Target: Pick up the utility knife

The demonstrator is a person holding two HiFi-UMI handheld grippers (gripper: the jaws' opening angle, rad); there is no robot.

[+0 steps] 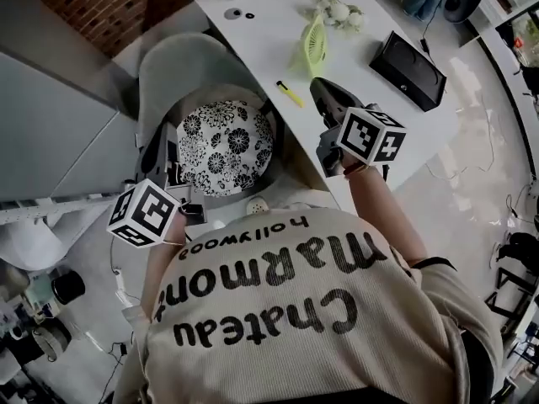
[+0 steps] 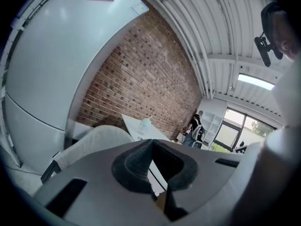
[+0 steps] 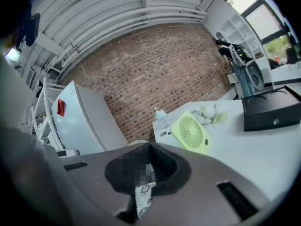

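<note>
Two tools, left tool (image 2: 151, 147) and right tool (image 3: 150, 149), jaws together, empty; one utility knife (image 1: 290, 94) on table (image 1: 269, 23).

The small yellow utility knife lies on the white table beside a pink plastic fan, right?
Not pink: the head view shows the flat plastic fan is lime green. The small yellow utility knife does lie beside it on the white table.

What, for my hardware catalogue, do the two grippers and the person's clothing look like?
Left gripper and right gripper: grey bodies, dark textured pads, each with a white cube of black square markers. The person wears a beige top with black lettering.
</note>
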